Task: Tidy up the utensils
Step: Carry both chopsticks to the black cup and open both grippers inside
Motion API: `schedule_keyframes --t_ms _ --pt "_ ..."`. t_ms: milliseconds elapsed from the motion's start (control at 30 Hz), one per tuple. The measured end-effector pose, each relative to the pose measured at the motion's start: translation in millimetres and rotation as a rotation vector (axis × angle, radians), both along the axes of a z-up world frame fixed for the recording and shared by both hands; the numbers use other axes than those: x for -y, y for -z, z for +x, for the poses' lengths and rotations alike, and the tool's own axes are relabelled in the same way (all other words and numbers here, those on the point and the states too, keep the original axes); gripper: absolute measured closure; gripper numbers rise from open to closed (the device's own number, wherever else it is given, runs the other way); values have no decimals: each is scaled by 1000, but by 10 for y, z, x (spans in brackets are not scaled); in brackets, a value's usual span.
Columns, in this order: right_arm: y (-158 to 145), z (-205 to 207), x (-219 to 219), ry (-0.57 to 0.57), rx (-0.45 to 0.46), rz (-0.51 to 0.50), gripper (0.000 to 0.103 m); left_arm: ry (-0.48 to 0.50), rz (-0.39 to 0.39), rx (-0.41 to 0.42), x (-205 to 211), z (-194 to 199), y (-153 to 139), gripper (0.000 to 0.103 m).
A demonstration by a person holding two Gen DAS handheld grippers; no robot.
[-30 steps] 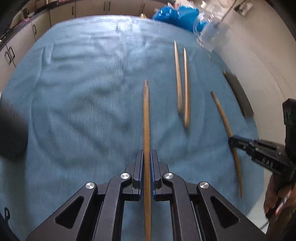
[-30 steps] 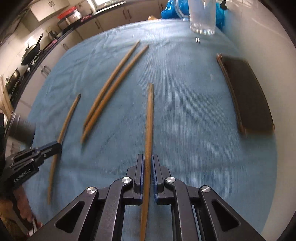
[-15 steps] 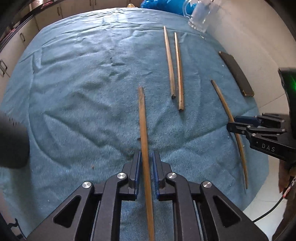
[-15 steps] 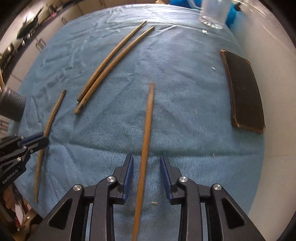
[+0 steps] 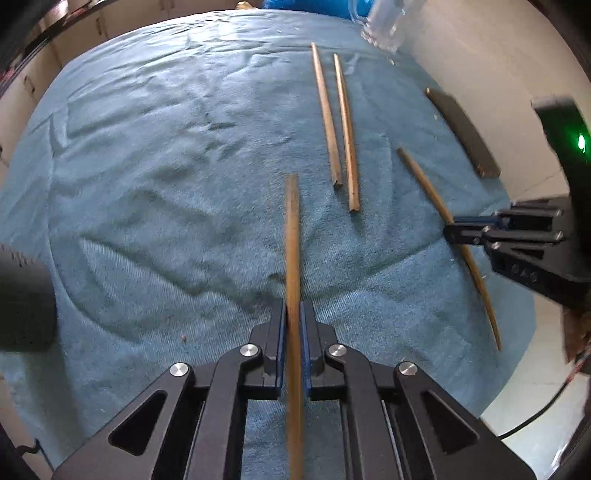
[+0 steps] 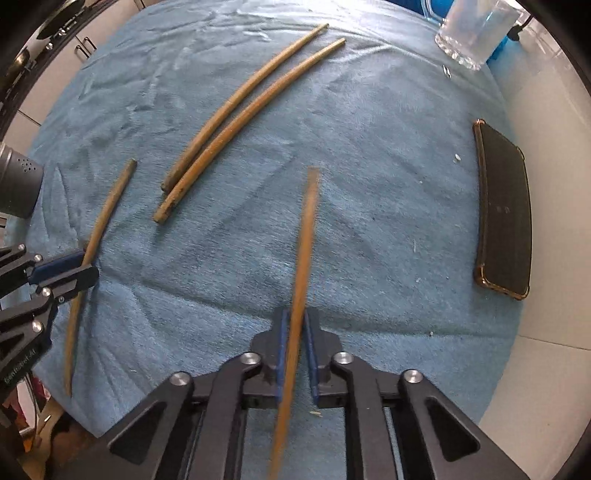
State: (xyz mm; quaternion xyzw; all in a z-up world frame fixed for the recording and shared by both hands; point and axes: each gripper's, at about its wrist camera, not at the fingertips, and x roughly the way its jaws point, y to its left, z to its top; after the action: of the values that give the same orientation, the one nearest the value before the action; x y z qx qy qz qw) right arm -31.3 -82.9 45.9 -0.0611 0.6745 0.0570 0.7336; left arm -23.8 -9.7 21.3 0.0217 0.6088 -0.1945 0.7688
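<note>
**Both grippers pinching a chopstick each over the blue towel**

The left gripper (image 5: 293, 343) is pinching a long brown wooden chopstick (image 5: 291, 240), its blue-padded jaws pressed against the stick's sides, the thin end reaching ahead of the fingers over the rumpled blue towel (image 5: 166, 166). The right gripper (image 6: 295, 350) is likewise clamping its own brown wooden chopstick (image 6: 308, 229). Half a second back its jaws were standing wide with the stick loose between them; they have just been closing, and now the pads are squeezing the wood again. The left jaws also eased a little and re-tightened. It reads as both hands re-seating their grip, so the two sticks are probably about to be carried over and laid with the others.

Ahead of the left gripper and to its right, a pair of matching wooden sticks (image 5: 338, 122) is lying side by side, already looking sorted. Further right sits a flat dark phone in a case (image 6: 504, 210) near the towel's edge, and a clear drinking glass (image 6: 476, 33) at the far corner.

The right-hand stick is smearing with motion blur, so its exact tilt is hard to judge. Both held sticks are running out of view under the grippers, their rear ends unseen. Whether either stick is lifting clear of the towel, I cannot tell.
</note>
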Motion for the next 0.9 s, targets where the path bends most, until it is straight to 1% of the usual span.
schedule_keyframes --t_ms 67,100,200,267,300,333,433,500,567,600,700,800,867,900 --pt "-23 -50 -40 -1 41 -4 96 -24 -37 33 -101 -113 -35 96" --pt "-28 -81 -42 2 57 10 96 -31 -46 53 -141 -180 -68 96" --pt "-97 -233 -43 30 116 101 96 -46 -100 120 -307 -411 -222 96" --pt "-192 -379 -77 29 166 151 96 -57 -138 185 -440 -586 -384 96" --pt "-269 -461 -119 25 200 181 96 -59 -149 208 -497 -635 -443 96" --pt "-335 -532 -124 22 226 197 96 -66 -168 247 -572 -730 -540 96" --pt "-521 -707 -264 7 315 248 96 -86 -214 317 -698 -920 -734 96" --pt "-697 -770 -373 -7 374 288 96 -118 -244 376 -838 -1036 -895 96" --pt "-796 -858 -462 -23 422 312 96 -146 -270 423 -992 -1107 -1026 96" --pt "-883 -867 -497 -33 452 327 96 -170 -283 460 -1090 -1150 -1125 96" --pt "-1090 -878 -704 -60 533 383 96 -229 -292 560 -1374 -1230 -1366 96" --pt "-1324 -821 -1003 -93 637 428 96 -320 -263 681 -1716 -1266 -1615 96" --pt "-1460 -808 -1132 -105 679 474 96 -378 -252 725 -1913 -1252 -1734 96" --pt "-1524 -745 -1257 -106 702 516 96 -409 -253 738 -2027 -1231 -1795 96"
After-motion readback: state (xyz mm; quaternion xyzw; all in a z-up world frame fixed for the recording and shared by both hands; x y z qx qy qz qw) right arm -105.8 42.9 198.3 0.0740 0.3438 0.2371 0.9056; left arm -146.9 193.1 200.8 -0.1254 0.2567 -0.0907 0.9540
